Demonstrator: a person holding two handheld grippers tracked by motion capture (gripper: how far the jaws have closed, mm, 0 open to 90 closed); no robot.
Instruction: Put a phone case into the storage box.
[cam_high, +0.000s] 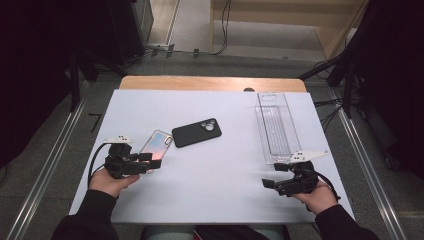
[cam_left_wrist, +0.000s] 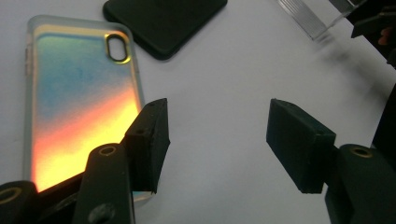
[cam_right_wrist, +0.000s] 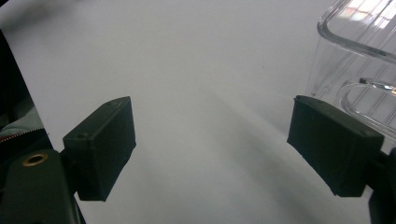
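White surface: left tool open beside two phone cases, right tool open, empty, near one clear tray.

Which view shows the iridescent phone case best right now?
The left gripper view: the iridescent phone case is close up, flat on the table, its camera cutout clear, though one tool finger covers a corner. The high view shows it small beside the black phone case.

On my feed both forearms wear black long sleeves. Each hand-held gripper, left and right, is matte black plastic with blocky square pads, brass-ringed screw holes, a looping black cable and a pale grey three-cornered plate at twelve o'clock on its body.
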